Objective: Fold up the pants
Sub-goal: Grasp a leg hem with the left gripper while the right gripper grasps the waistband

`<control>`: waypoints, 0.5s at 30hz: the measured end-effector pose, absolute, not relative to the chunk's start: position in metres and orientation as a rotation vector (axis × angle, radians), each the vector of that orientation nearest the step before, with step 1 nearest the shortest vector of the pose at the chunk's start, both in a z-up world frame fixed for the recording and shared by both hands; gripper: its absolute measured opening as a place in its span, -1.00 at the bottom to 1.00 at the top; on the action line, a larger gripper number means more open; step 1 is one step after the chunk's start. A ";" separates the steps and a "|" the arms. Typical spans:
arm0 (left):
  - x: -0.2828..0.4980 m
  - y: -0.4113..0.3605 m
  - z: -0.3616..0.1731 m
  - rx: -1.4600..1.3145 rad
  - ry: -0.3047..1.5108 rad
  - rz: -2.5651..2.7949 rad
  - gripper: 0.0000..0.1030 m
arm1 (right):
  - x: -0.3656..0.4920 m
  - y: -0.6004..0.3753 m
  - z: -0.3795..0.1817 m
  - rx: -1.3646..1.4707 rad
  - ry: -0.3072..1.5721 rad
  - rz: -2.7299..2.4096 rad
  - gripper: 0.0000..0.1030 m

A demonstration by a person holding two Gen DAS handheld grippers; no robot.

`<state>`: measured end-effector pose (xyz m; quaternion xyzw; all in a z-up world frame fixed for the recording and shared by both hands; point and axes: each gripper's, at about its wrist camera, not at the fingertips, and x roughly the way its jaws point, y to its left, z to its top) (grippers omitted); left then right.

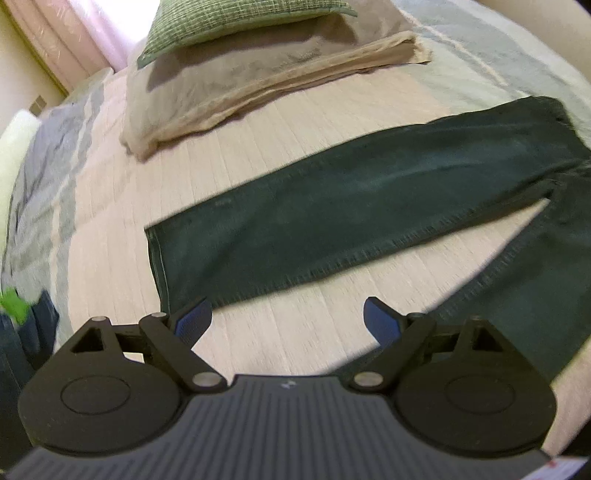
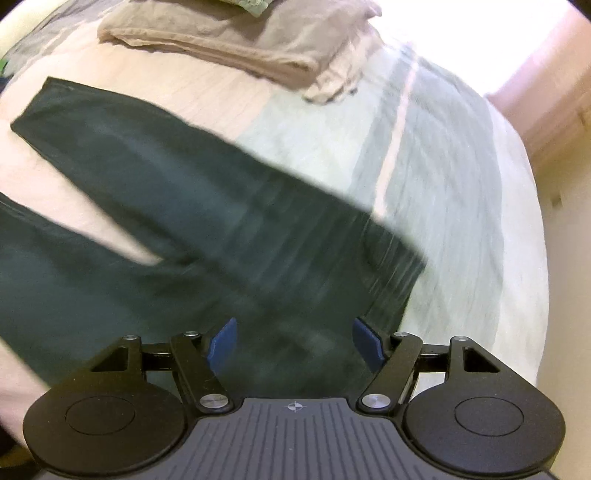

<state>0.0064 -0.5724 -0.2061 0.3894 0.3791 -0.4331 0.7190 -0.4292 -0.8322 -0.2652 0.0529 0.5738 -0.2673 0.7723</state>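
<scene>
Dark green-black pants (image 1: 351, 218) lie flat and unfolded mid-bed, both legs spread in a narrow V, so folding has not begun; every fold is left. Stitched seams and a hemmed cuff suggest heavy denim-like cloth. The left gripper (image 1: 288, 319) hovers near the cuffs, its blue-padded fingers spread and empty; the right gripper (image 2: 291, 345) hangs over the waist end, likewise released. A beige folded blanket (image 1: 236, 85) sits toward the bed's (image 1: 110, 184) far edge.

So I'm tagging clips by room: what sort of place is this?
Most likely a bedroom: dark pants lie spread on a quilted bedspread, with a folded beige blanket and a green pillow behind.
</scene>
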 end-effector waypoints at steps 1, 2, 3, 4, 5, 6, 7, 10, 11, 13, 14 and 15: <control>0.012 -0.583 -0.210 0.877 0.837 -0.952 0.68 | -0.426 -0.857 -0.271 0.082 1.244 -0.549 0.30; 0.018 -0.595 -0.214 0.893 0.832 -0.950 0.68 | -0.423 -0.877 -0.277 0.054 1.247 -0.521 0.29; 0.023 -0.603 -0.218 0.905 0.828 -0.953 0.68 | -0.419 -0.899 -0.284 0.025 1.249 -0.494 0.29; 0.029 -0.614 -0.223 0.921 0.821 -0.951 0.67 | -0.415 -0.919 -0.292 0.003 1.250 -0.469 0.29; 0.034 -0.622 -0.230 0.934 0.815 -0.947 0.67 | -0.411 -0.936 -0.300 -0.010 1.251 -0.444 0.29; 0.040 -0.628 -0.236 0.942 0.817 -0.945 0.67 | -0.406 -0.954 -0.309 -0.021 1.253 -0.420 0.27; 0.046 -0.634 -0.241 0.946 0.820 -0.945 0.64 | -0.401 -0.969 -0.317 -0.027 1.255 -0.394 0.25; 0.066 -0.654 -0.261 0.969 0.818 -0.959 0.60 | -0.386 -1.001 -0.342 -0.036 1.272 -0.328 0.15; 0.073 -0.660 -0.267 0.983 0.814 -0.968 0.56 | -0.380 -1.009 -0.347 -0.038 1.277 -0.305 0.13; 0.089 -0.672 -0.280 1.022 0.809 -0.988 0.52 | -0.371 -1.020 -0.362 -0.041 1.292 -0.266 0.09; 0.097 -0.678 -0.287 1.046 0.805 -0.998 0.50 | -0.366 -1.025 -0.369 -0.037 1.300 -0.248 0.06; 0.105 -0.682 -0.293 1.070 0.800 -1.007 0.47 | -0.363 -1.030 -0.376 -0.033 1.307 -0.236 0.02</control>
